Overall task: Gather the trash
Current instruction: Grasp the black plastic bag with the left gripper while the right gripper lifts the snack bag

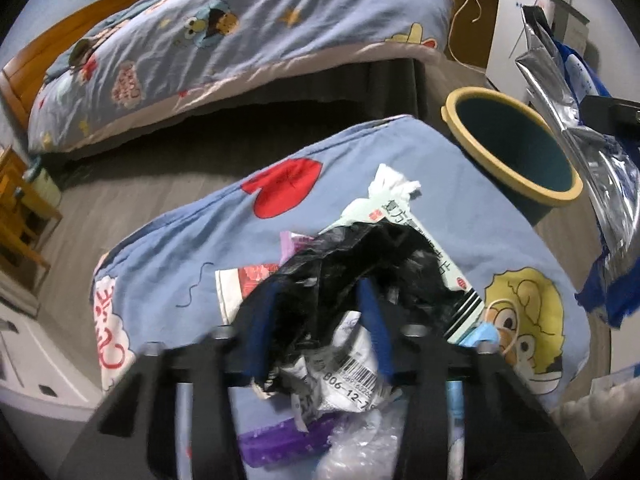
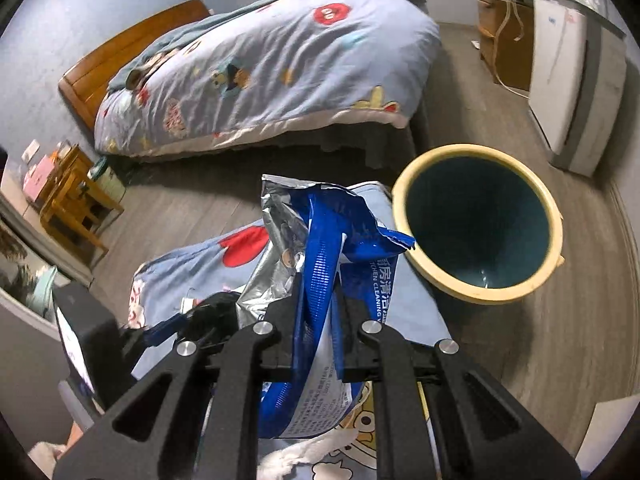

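Jaws of the left gripper [image 1: 320, 304] stand narrowed around a crumpled black plastic bag [image 1: 352, 256], the blue pads pressing its sides, with a white barcode-printed wrapper [image 1: 348, 376] bunched just below between the fingers. Jaws of the right gripper [image 2: 318, 280] are drawn nearly together, pinching a blue and silver cleaning-wipes pouch [image 2: 320, 240] that rises crumpled above the fingertips and hangs down behind them. Both grips sit over a blue cartoon-print pillow [image 1: 180, 248] strewn with trash: a white crumpled tissue [image 1: 394, 182], a pale green printed packet [image 1: 404, 216], a red and white wrapper [image 1: 244, 280], a purple wrapper [image 1: 280, 440] and clear bubble wrap [image 1: 352, 452] low in the left wrist view. A round waste bin [image 2: 476, 220] with a cream rim and dark teal inside stands on the wood floor [image 2: 560, 320], just beside the pillow's far corner; its bottom looks bare in the right wrist view, while the left wrist view shows only its upper inner wall. The left wrist view alone shows the scattered litter on the pillow and the pouch from the side at its right edge. The right wrist view alone shows the left gripper from outside at lower left, black bag in its tips, and a white appliance [image 2: 568, 92] by the wall. Behind, in both views, a bed [image 1: 240, 48] carries matching blue cartoon bedding
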Tool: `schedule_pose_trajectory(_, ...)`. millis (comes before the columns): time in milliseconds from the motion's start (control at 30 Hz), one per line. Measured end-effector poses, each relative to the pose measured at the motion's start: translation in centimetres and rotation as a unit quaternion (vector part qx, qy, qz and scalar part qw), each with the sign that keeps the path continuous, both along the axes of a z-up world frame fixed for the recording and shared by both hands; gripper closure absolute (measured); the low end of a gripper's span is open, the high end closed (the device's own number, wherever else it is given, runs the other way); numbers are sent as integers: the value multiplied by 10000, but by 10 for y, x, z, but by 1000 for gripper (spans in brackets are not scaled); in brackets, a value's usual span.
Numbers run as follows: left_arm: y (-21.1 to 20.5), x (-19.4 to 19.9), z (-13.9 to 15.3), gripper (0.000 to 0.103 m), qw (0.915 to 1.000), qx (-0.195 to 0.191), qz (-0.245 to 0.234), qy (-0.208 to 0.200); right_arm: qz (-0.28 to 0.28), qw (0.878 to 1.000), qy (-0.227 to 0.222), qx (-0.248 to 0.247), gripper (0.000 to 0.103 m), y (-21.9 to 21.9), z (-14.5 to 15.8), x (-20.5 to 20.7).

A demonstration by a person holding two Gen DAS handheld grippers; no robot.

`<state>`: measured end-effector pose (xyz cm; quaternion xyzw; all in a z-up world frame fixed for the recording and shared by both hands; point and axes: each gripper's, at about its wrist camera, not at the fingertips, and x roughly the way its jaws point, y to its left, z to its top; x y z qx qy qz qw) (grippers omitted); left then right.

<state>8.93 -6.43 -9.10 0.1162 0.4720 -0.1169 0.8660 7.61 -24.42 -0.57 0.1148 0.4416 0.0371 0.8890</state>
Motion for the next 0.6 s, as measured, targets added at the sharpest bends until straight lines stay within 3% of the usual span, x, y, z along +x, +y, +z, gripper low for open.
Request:
schedule_pose_trajectory(67, 2, 0, 0, 90, 10000, 23, 16, 4, 13, 9999, -24, -98, 92, 1, 0, 0)
schedule_pose_trajectory(200, 3, -2, 4, 98, 9998, 144, 49, -114, -20, 9998, -75, -194, 92, -3, 1, -5)
schedule_pose_trajectory(600, 8, -9, 63, 99, 9947, -354, 437, -866, -208, 9977, -551, -328, 92, -36, 37, -7)
